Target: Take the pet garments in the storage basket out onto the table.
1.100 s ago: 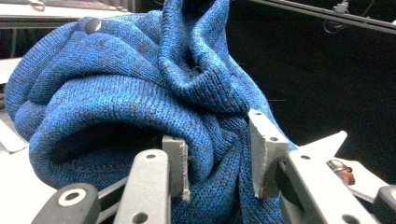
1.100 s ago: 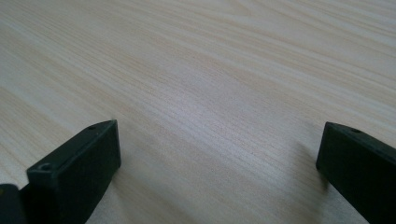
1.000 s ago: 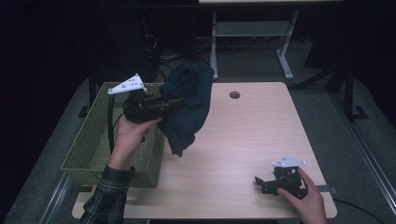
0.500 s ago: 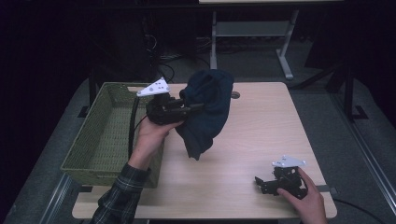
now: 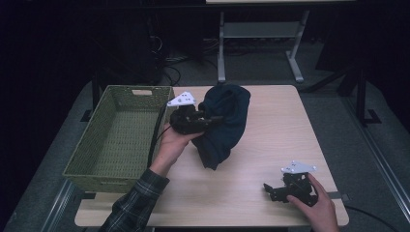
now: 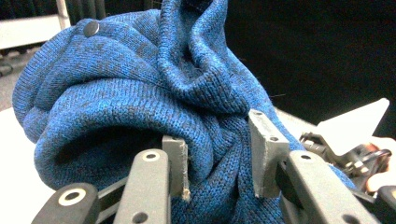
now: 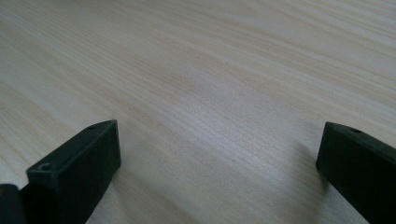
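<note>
Blue knit sweater (image 5: 223,121) hangs from left gripper (image 5: 212,120) — beside basket (image 5: 116,140) rim.

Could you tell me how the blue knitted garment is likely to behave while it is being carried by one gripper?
Probably floppy: the garment bunches in folds around the left gripper and hangs below it. The knit likely grips rather than slips. It seems light, since one pinch holds it.

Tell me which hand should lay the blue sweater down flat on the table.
Left. The left gripper is already shut on the sweater, which hangs over the table. The right gripper rests open at the near right corner, apart from the sweater, but could help spread it.
</note>
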A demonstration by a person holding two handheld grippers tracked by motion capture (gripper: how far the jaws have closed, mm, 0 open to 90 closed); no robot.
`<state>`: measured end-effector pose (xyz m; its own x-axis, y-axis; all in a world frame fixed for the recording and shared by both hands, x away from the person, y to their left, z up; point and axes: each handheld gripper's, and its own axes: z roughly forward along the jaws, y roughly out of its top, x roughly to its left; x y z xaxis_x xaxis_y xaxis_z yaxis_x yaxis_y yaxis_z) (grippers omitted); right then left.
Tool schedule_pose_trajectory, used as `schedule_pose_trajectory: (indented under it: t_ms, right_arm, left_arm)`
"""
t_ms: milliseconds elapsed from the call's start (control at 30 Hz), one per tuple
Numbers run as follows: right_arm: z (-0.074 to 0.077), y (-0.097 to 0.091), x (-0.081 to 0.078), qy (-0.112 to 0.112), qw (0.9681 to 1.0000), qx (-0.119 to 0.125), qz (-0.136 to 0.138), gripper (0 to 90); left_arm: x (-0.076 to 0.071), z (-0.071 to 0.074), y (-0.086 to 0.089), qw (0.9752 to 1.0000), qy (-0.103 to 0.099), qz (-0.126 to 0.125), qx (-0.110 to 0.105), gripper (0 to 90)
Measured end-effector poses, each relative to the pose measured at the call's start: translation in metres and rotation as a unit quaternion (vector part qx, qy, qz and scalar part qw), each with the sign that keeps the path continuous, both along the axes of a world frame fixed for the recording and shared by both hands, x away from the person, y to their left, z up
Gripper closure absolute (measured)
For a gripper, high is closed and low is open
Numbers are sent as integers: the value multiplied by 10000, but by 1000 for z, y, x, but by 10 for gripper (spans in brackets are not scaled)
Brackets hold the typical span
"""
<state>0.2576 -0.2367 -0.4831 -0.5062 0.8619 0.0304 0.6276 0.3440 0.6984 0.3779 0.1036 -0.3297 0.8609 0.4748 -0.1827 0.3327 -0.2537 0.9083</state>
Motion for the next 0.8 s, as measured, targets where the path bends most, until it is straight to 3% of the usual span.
schedule_pose_trajectory:
  t_ms: [300,533,800]
  right_arm:
    - [0,0,0,-7,10000,-1,6,0]
    - [0,0,0,5,10000,-1,2,0]
    - [0,0,0,7,10000,2,1,0]
  left_arm:
    - [9,-30,-22,9994,124,-41,331,634]
    - [15,-44,-32,9980,133,45,622,632]
    - [24,-74,-54,9953,491,-17,829,625]
